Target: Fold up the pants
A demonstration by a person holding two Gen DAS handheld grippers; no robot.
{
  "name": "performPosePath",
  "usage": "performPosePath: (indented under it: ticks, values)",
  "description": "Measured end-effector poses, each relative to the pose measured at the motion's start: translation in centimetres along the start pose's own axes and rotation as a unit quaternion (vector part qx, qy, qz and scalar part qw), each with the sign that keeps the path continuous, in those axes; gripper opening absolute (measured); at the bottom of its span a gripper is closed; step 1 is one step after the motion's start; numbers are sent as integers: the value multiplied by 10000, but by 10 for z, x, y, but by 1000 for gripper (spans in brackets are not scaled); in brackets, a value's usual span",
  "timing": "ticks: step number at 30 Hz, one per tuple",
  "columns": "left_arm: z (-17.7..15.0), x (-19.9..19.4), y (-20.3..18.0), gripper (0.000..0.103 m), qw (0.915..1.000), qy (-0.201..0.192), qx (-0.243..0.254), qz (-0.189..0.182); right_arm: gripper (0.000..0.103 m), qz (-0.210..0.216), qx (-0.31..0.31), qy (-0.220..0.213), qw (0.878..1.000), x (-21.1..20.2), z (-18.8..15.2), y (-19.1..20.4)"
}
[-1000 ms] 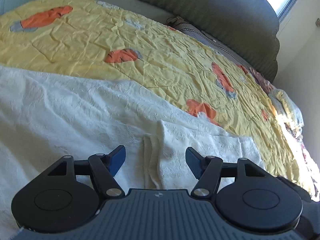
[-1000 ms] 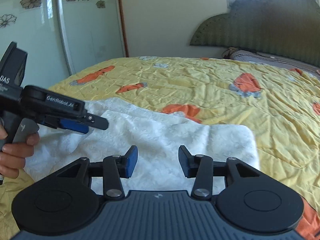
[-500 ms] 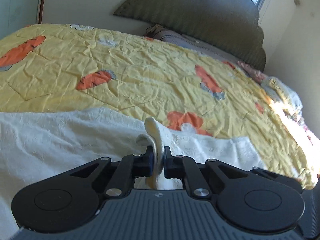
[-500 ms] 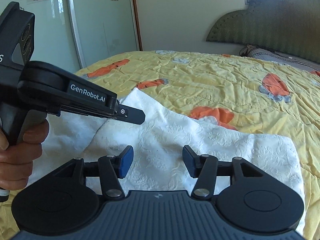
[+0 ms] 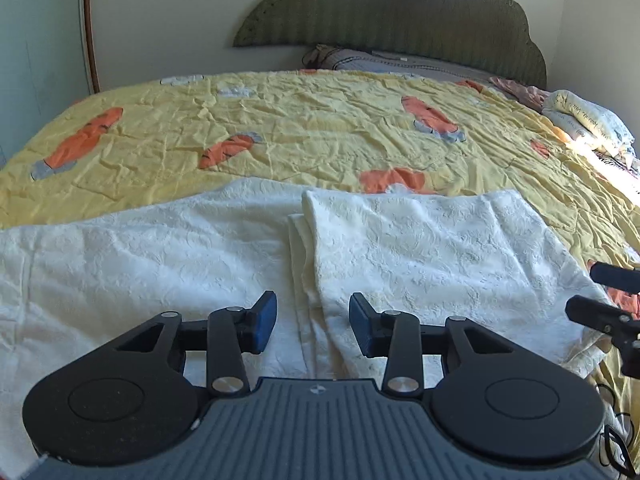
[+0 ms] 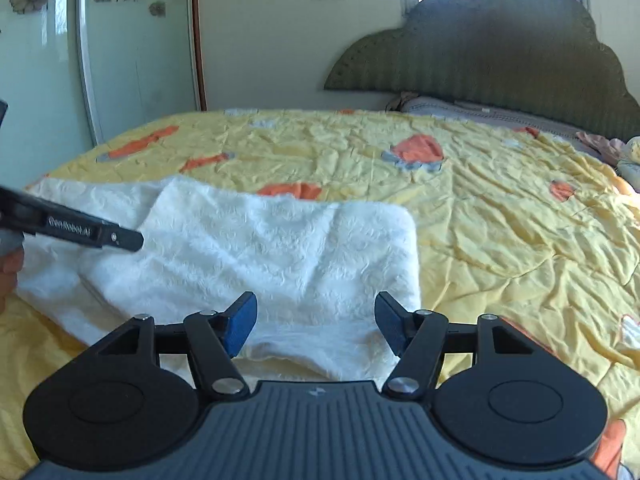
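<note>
Now my left hand-held gripper [image 5: 312,322] stands apart, having released the fold it pinched half a second ago; the white pants [image 5: 400,248] lie folded on the bed [image 5: 320,128]. My right hand-held gripper [image 6: 316,322] remains apart.

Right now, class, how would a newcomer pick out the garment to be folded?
Find the bed's yellow carrot-print quilt. On its near edge lie the white textured pants, one end folded over: the only plain white cloth there.

White textured pants [image 5: 420,248] lie partly folded, seemingly doubled, on the bed.
</note>
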State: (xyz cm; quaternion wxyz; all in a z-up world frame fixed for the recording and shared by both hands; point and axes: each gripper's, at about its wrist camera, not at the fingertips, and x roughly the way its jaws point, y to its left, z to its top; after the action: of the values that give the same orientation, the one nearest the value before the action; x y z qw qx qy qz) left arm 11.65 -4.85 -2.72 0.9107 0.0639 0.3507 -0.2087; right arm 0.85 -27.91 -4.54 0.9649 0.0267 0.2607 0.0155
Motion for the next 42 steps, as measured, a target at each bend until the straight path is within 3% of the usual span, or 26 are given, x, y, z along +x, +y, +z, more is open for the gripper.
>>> performPosePath:
  ticks: [3,6,12,15,17,19,21,22,25,28,30,32,42]
  values:
    - [-4,0,-7,48,9998,22,191,-92,65,193,-321,43,9993,-9,0,7]
    - [-10,5,-8,47,9997,144,172,92,67,193,-809,797,9933,7,-16,17]
    - [-7,-5,-9,48,10000,-22,49,6,68,99,-450,-82,9989,-17,0,13]
    - [-9,5,-15,48,9997,209,126,37,70,-255,-315,-247,9989,3,12,8]
    - [-14,3,-19,49,9996,137,181,148,81,-414,-278,-21,9988,24,11,3]
    - [-15,-8,-21,48,9991,-78,271,313,81,-737,-524,564,9943,44,2,2]
    - [-14,-17,-22,52,9978,-338,321,476,81,-652,-419,323,9965,35,-1,3]
    - [-12,-20,-24,61,9970,-444,299,560,81,-486,-317,171,9982,29,1,5]
    - [-8,-18,-28,71,9964,-590,39,614,103,-116,-227,-146,9996,28,14,16]
    - [-14,-12,-29,71,9965,-551,-105,623,103,-137,-538,211,9982,61,13,28]
    - [-20,-8,-29,71,9955,-524,-120,777,103,-157,-252,599,9978,83,6,24]
    - [-26,-5,-27,71,9954,-487,-78,823,103,-60,121,507,9986,77,2,16]
    - [-26,-3,-16,72,9963,-460,-369,617,103,-171,17,469,9988,74,-3,21]
